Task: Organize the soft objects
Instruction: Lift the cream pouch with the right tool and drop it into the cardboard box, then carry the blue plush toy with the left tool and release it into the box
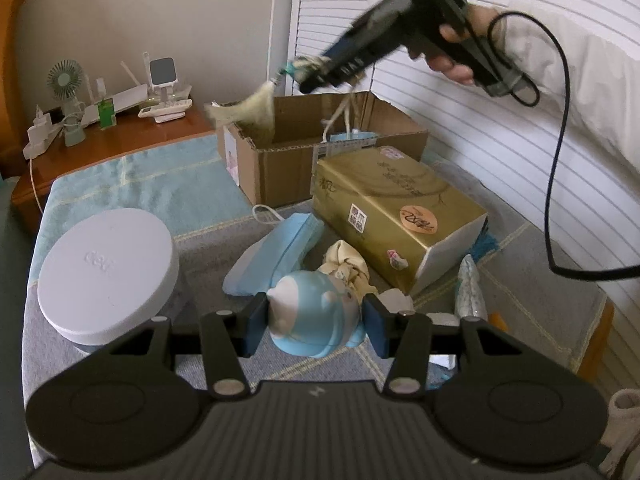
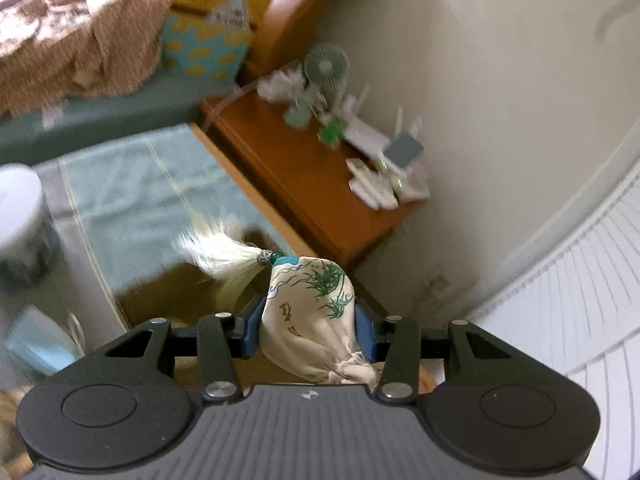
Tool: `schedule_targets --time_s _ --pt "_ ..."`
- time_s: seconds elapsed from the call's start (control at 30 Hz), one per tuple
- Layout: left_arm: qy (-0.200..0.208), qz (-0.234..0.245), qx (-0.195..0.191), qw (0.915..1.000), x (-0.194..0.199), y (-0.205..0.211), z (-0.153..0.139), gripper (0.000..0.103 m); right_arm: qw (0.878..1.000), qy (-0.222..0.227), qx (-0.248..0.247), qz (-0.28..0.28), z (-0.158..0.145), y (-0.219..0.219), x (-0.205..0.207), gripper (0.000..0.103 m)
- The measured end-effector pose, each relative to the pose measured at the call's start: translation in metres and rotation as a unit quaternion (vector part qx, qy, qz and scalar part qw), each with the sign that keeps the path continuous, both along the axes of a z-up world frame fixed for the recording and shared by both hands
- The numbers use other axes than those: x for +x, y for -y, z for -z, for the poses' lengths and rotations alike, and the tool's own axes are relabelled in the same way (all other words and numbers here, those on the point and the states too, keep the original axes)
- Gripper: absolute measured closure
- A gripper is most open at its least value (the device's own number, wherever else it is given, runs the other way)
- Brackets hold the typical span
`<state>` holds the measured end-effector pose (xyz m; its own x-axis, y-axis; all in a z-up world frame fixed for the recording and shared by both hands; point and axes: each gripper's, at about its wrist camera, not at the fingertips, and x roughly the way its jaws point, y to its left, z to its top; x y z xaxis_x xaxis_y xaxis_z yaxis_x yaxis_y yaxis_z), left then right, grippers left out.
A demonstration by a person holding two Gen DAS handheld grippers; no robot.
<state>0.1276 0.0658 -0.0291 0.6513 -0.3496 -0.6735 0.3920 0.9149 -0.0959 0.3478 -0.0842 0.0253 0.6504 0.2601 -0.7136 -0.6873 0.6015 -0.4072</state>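
Grey-and-teal checked cloth (image 1: 168,184) is spread over the worktop on which the soft things are laid. Nearest in the left wrist view, the left gripper (image 1: 316,326) is seen closed on a pale blue, rounded soft toy with small white bumps (image 1: 312,320), its blue pads pressed to either side of the toy just above the cloth. Beside it to the left, a round white plastic lidded container (image 1: 108,272) is set on the cloth. Just beyond the toy, a folded light blue face mask (image 1: 276,252) and a crumpled cream cloth pouch (image 1: 346,266) are found touching each other. Behind these, a gold rectangular tissue pack with stickers (image 1: 396,208) is placed, and behind that an open brown cardboard box (image 1: 320,136), inside which something pale blue with white cords can be made out, possibly another mask.

Above the box, the right gripper (image 1: 316,70) is held by a person's hand (image 1: 452,50). In the right wrist view that gripper (image 2: 308,330) is seen clamped on a cream fabric sachet printed with green bamboo (image 2: 312,312), its pale tassel (image 2: 224,256) blurred, hanging over the box's dark opening.

Farthest back, a brown wooden side table (image 1: 132,140) carrying a small green desk fan (image 1: 66,80) and white gadgets is seen against the wall.
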Motion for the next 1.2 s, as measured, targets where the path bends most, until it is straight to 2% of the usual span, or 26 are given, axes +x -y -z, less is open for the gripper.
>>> schedule_targets --time_s 0.1,0.27,0.43,0.5,0.67,0.77,1.03,1.2 --pt "0.000 0.002 0.000 1.0000 0.000 0.000 0.000 0.053 1.000 -0.007 -0.006 0.019 0.007 0.013 0.001 0.051" --pt "0.003 0.007 0.002 1.0000 0.000 0.002 -0.002 0.053 0.998 -0.014 0.009 0.067 0.015 0.033 0.002 0.039" --pt "0.004 0.007 0.004 1.0000 0.000 0.001 -0.007 0.053 0.993 -0.010 0.034 0.112 0.015 0.043 -0.011 0.019" --pt "0.005 0.008 0.004 0.9999 0.000 0.001 -0.009 0.053 0.992 -0.008 0.045 0.120 0.016 0.046 -0.023 0.018" --pt "0.009 0.011 0.005 0.9999 0.001 0.002 -0.022 0.053 0.980 -0.008 0.073 0.184 0.017 0.058 -0.052 0.012" --pt "0.012 0.014 0.012 0.9998 0.004 0.005 -0.030 0.053 0.970 -0.007 0.102 0.220 0.014 0.067 -0.073 0.000" --pt "0.023 0.024 0.020 0.9992 0.028 0.018 -0.051 0.053 0.948 -0.036 0.164 0.269 0.022 0.081 -0.142 0.000" --pt "0.044 0.029 0.025 0.9983 0.058 0.031 -0.070 0.053 0.944 -0.041 0.181 0.272 0.026 0.085 -0.174 0.000"
